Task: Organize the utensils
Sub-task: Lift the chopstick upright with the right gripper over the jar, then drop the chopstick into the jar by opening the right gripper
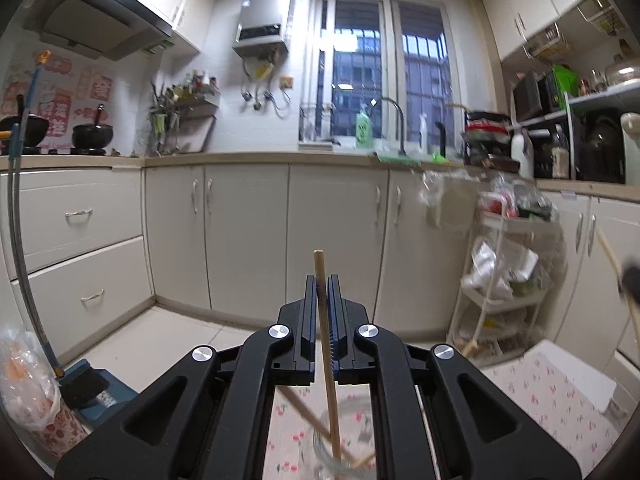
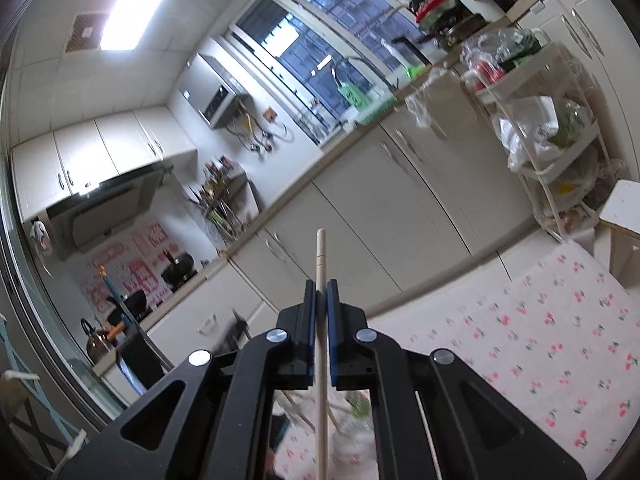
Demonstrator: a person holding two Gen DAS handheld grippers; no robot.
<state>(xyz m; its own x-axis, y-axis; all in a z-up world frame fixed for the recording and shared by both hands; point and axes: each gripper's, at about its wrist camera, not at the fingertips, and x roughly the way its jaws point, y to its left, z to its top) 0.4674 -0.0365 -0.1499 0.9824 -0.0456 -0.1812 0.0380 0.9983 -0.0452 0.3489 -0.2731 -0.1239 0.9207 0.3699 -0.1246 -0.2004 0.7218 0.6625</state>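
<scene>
My left gripper (image 1: pixel 322 280) is shut on a wooden chopstick (image 1: pixel 320 264) that stands nearly upright between the pads. Its lower end reaches down into a clear glass (image 1: pixel 356 416) below the gripper, where another chopstick (image 1: pixel 304 412) leans at a slant. In the right wrist view, my right gripper (image 2: pixel 321 284) is shut on a paler chopstick (image 2: pixel 320 248), also upright, and the blurred glass (image 2: pixel 356 412) shows under the jaws. A blurred dark shape (image 1: pixel 631 278) with a pale stick passes at the right edge of the left wrist view.
The glass stands on a table with a cherry-print cloth (image 1: pixel 552 396) (image 2: pixel 540 340). A white trolley rack (image 1: pixel 504 272) full of bags stands past the table's far right. Kitchen cabinets (image 1: pixel 248 236) run along the back wall. A plastic bag (image 1: pixel 24 392) sits at the left.
</scene>
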